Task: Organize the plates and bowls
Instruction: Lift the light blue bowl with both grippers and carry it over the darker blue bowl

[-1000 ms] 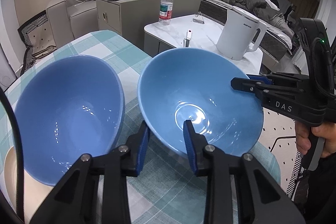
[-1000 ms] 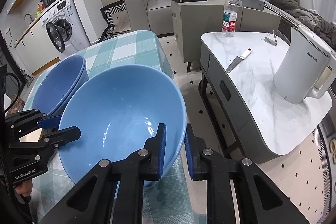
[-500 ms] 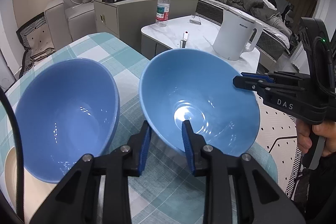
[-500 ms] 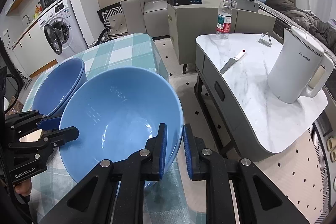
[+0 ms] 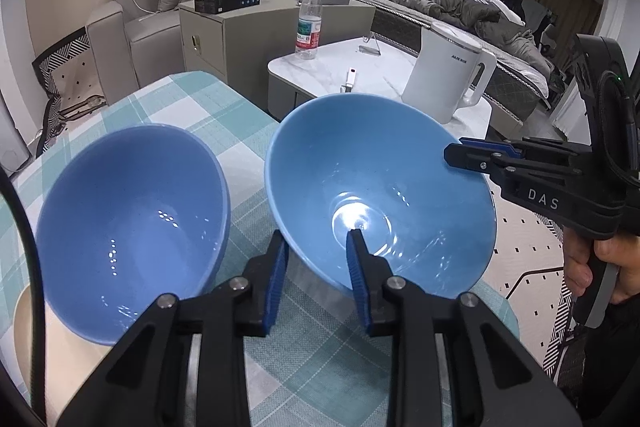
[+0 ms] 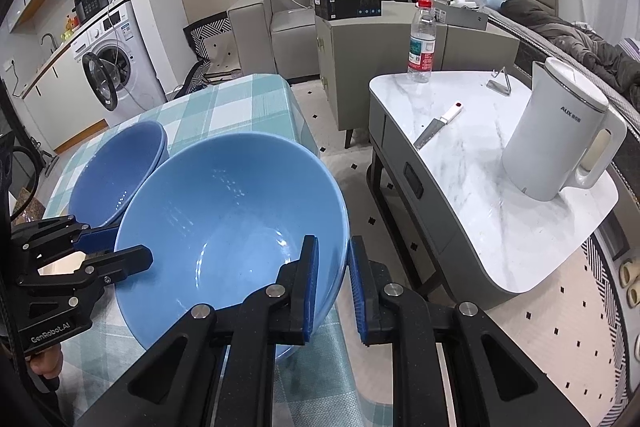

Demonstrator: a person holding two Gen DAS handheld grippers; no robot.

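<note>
Fingers (image 5: 357,267) of both grippers grasp one light blue bowl (image 5: 376,195) by opposite rims above the checked table (image 5: 200,107).

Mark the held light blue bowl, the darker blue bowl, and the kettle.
light blue bowl (image 5: 360,163): left wrist view, inner wall.
darker blue bowl (image 5: 132,203): left wrist view, inner wall.
kettle (image 6: 548,143): right wrist view, body side.

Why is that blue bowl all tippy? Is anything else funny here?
The lighter blue bowl is tilted because both grippers pinch its rim, the left gripper and the right gripper. The darker bowl leans too. A knife lies loose on the marble side table. Nothing looks spilled or broken.
</note>
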